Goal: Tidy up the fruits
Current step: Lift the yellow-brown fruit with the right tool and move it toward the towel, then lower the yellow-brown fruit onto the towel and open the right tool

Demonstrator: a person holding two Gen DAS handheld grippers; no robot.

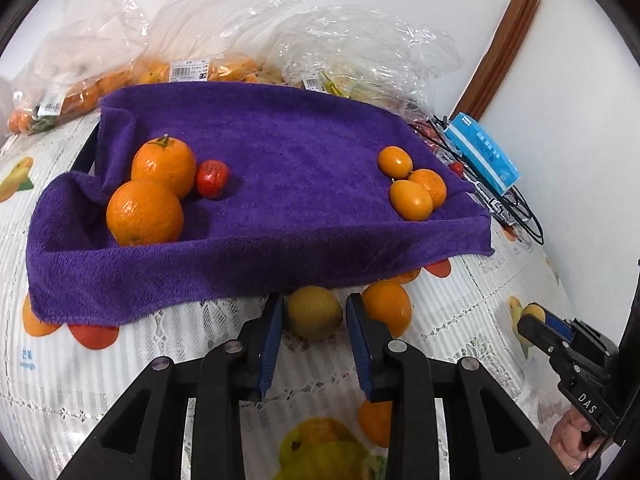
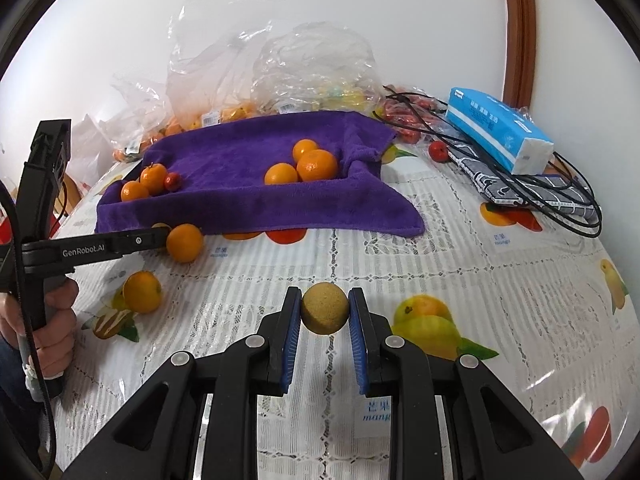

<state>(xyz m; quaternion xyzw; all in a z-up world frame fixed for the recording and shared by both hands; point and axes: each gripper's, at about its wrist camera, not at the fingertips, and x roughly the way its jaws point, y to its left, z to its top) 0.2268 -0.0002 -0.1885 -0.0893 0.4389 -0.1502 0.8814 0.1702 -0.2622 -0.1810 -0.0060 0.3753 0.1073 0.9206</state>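
Note:
My left gripper (image 1: 315,302) is low over the tablecloth, just in front of the purple towel (image 1: 280,140). Its blue pads touch both sides of a yellow-green round fruit (image 1: 315,320). An orange (image 1: 386,308) lies right beside it. On the towel sit two big oranges (image 1: 160,188), a small red fruit (image 1: 212,179) and three small oranges (image 1: 416,184). My right gripper (image 2: 324,300) is shut on a rough yellow-brown fruit (image 2: 324,314), held above the cloth. From the right wrist view the left gripper (image 2: 160,236) reaches in beside the orange (image 2: 185,243).
Clear plastic bags of fruit (image 2: 280,76) are heaped behind the towel against the wall. At the right lie a blue tissue pack (image 2: 496,132), black cables (image 2: 576,200) and a loose red fruit (image 2: 438,151). Another orange (image 2: 142,292) rests near the person's hand (image 2: 60,320).

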